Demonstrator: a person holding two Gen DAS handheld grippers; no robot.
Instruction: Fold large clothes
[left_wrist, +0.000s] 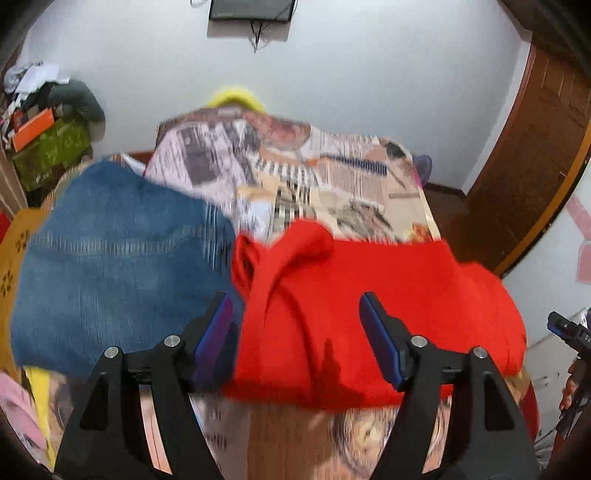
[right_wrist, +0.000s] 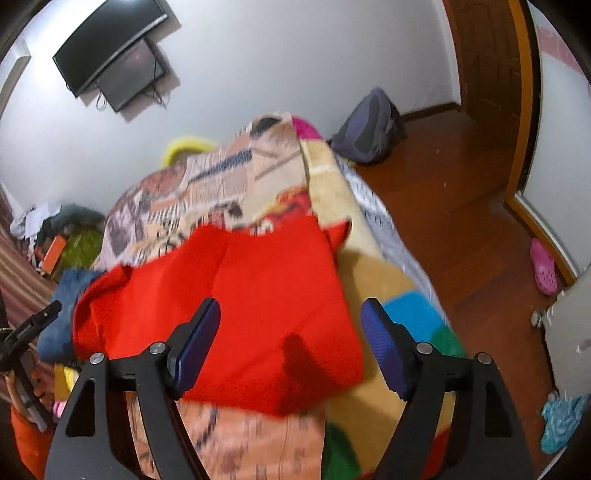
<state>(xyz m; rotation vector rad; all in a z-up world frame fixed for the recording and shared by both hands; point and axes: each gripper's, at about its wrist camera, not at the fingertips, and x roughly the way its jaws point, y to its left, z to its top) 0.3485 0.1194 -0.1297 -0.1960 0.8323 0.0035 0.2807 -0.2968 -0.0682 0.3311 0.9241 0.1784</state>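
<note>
A red garment (left_wrist: 369, 295) lies in a folded, roughly rectangular heap on the patterned bed cover (left_wrist: 295, 173), with a bunched sleeve or hood at its far left corner. It also shows in the right wrist view (right_wrist: 240, 302). My left gripper (left_wrist: 297, 314) is open and empty, hovering over the garment's left part. My right gripper (right_wrist: 290, 317) is open and empty above the garment's near right part. The right gripper's tip shows at the right edge of the left wrist view (left_wrist: 565, 328).
Folded blue jeans (left_wrist: 118, 266) lie on the bed left of the red garment. A colourful blanket (right_wrist: 399, 295) covers the bed's right side. A backpack (right_wrist: 369, 129), a pink shoe (right_wrist: 543, 266) and a wooden floor are at right. Cluttered boxes (left_wrist: 48, 144) stand at far left.
</note>
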